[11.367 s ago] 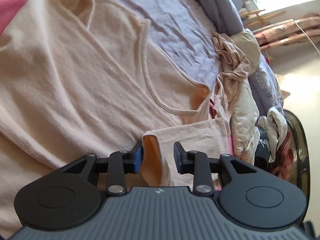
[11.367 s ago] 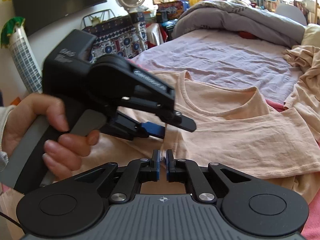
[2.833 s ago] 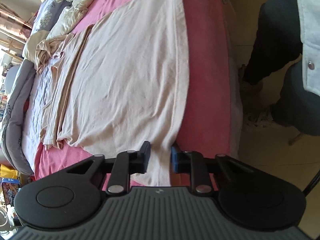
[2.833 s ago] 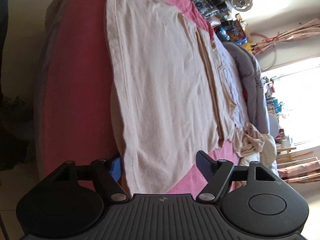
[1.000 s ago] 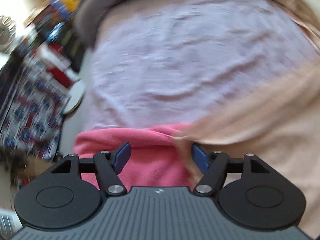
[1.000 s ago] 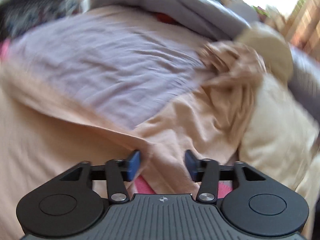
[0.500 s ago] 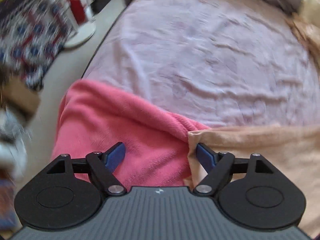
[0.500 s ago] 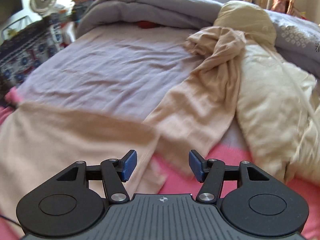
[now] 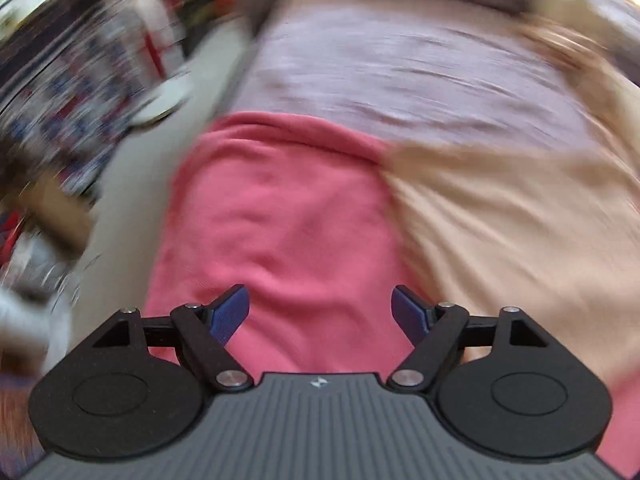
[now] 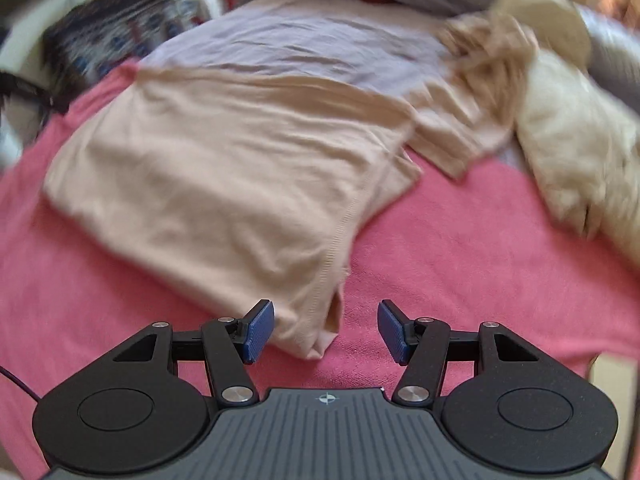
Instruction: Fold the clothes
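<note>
Hovering both grippers, left gripper (image 9: 320,312) and right gripper (image 10: 326,330), jaws spread and empty; folded peach shirt (image 10: 224,168) lies half-folded, next grab its corner at 12 o'clock.

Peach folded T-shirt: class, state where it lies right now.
In the right wrist view the peach folded T-shirt lies flat on the pink towel, its near corner between the open fingers of the right hand-held gripper, with the crumpled beige garment beyond it.
</note>
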A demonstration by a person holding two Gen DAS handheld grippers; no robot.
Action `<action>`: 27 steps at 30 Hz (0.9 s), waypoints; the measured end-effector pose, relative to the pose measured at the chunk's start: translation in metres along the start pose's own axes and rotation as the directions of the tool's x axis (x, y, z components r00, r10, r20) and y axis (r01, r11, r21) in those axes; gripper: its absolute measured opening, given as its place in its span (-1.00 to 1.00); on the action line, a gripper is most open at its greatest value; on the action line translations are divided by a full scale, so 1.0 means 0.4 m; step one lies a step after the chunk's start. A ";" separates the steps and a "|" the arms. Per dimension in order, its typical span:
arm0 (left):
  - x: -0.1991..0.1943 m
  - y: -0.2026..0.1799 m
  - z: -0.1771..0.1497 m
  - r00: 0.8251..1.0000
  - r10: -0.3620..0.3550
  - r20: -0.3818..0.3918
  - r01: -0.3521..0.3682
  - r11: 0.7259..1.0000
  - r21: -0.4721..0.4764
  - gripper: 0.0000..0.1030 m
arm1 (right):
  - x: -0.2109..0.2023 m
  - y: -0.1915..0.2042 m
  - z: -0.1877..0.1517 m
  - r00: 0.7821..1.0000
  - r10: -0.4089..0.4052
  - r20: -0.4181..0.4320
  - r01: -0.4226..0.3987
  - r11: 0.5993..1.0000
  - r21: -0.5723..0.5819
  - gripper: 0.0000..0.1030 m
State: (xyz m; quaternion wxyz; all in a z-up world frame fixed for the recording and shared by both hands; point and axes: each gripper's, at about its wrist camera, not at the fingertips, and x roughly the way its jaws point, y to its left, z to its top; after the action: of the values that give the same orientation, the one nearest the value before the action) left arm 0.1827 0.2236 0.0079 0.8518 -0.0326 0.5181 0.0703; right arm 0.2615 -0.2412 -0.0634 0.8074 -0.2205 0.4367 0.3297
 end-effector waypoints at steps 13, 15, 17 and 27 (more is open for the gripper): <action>-0.007 -0.396 -0.375 0.944 0.133 0.303 -0.330 0.380 0.864 0.55 | 0.041 0.350 -0.186 0.931 -0.094 0.354 0.358 0.425 -0.831 0.17; 0.017 -0.407 -0.373 0.930 0.141 0.339 -0.367 0.352 0.861 0.30 | 0.059 0.366 -0.196 0.922 -0.105 0.373 0.383 0.392 -0.836 0.17; 0.039 -0.418 -0.367 0.926 0.146 0.349 -0.378 0.336 0.863 0.04 | 0.071 0.371 -0.199 0.913 -0.124 0.388 0.405 0.377 -0.833 0.14; 0.071 -0.383 -0.352 0.941 0.177 0.289 -0.334 0.341 0.879 -0.89 | 0.100 0.288 -0.201 0.932 -0.203 0.299 0.356 0.377 -0.855 -0.90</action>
State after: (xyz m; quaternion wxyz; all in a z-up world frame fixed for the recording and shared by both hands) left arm 0.0955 0.0565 -0.0847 0.7388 0.5299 0.4058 -0.0932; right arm 0.1493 -0.2004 -0.1471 0.6373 -0.6619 0.0902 0.3841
